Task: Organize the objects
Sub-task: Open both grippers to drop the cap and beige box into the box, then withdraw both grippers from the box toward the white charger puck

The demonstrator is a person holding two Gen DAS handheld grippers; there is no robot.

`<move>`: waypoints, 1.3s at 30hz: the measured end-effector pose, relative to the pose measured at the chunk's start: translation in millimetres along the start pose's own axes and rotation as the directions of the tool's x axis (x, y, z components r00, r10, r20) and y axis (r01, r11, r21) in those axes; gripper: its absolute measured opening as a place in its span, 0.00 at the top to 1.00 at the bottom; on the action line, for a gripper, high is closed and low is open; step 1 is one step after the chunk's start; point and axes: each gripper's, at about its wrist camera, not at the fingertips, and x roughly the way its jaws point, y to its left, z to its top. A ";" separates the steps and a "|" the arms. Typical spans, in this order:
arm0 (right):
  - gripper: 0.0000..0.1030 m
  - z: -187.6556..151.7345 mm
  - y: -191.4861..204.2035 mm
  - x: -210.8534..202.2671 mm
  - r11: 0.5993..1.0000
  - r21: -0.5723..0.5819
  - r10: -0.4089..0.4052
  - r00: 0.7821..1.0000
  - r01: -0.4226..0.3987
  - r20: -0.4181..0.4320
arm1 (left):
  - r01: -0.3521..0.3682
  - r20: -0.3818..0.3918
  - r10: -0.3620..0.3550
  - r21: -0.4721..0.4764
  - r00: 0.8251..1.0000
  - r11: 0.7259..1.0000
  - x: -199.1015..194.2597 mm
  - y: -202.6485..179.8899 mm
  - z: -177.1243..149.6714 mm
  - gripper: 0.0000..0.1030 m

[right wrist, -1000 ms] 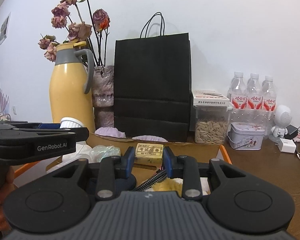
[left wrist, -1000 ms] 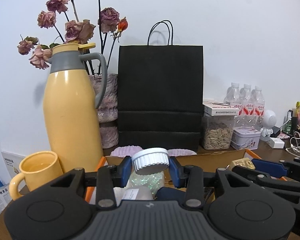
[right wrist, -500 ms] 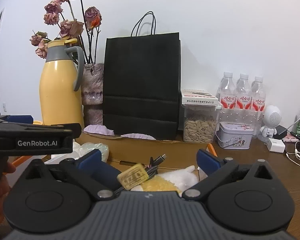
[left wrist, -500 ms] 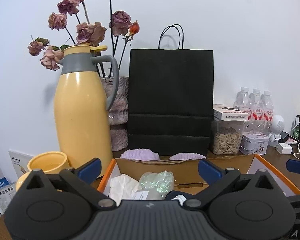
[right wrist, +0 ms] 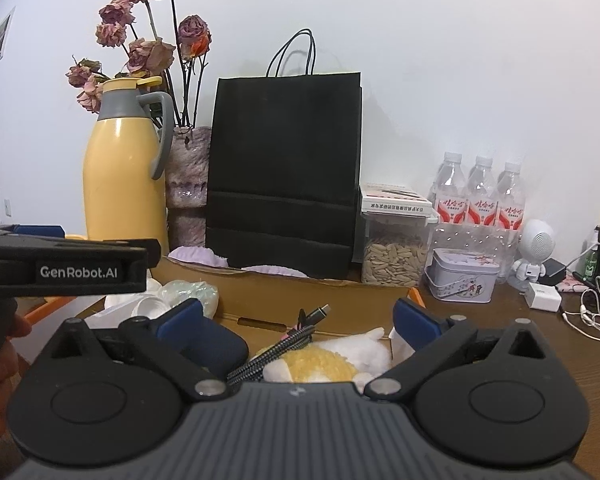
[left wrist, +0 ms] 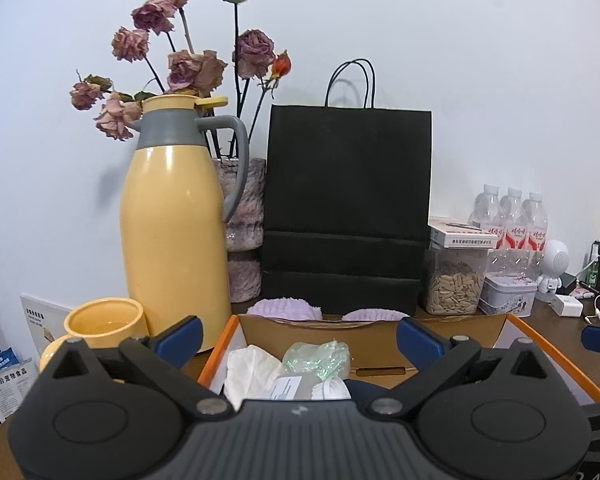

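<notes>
Both grippers, left [left wrist: 298, 338] and right [right wrist: 298, 320], have wide open, empty jaws; dipping carelessly could snag the braided cable [right wrist: 296, 334] in the brown cardboard box [right wrist: 316, 292].

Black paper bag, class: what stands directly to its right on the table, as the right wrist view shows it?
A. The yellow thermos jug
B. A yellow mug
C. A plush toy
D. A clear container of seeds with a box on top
D: the clear container of seeds stands right beside the black paper bag, with a flat box on its lid.
</notes>
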 end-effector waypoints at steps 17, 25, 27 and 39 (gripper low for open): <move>0.00 -24.8 9.7 -56.7 0.999 -0.032 -0.036 0.999 0.037 0.008 | -0.038 0.001 0.038 -0.014 0.999 0.999 -50.1 10.0 -25.4 0.00; 0.00 -44.6 11.2 -83.6 0.999 -0.016 -0.031 0.999 0.031 -0.021 | -0.065 -0.056 0.064 -0.005 0.996 0.998 -71.4 12.8 -49.6 0.00; 0.00 -50.0 10.3 -87.9 1.000 -0.011 -0.027 0.999 0.026 -0.035 | -0.064 -0.068 0.063 -0.005 0.996 0.998 -77.9 13.5 -55.7 0.00; 0.00 -66.1 2.1 -98.0 1.000 0.012 -0.023 0.993 0.024 -0.113 | -0.035 -0.196 0.035 0.004 0.980 0.999 -94.8 8.9 -83.6 0.00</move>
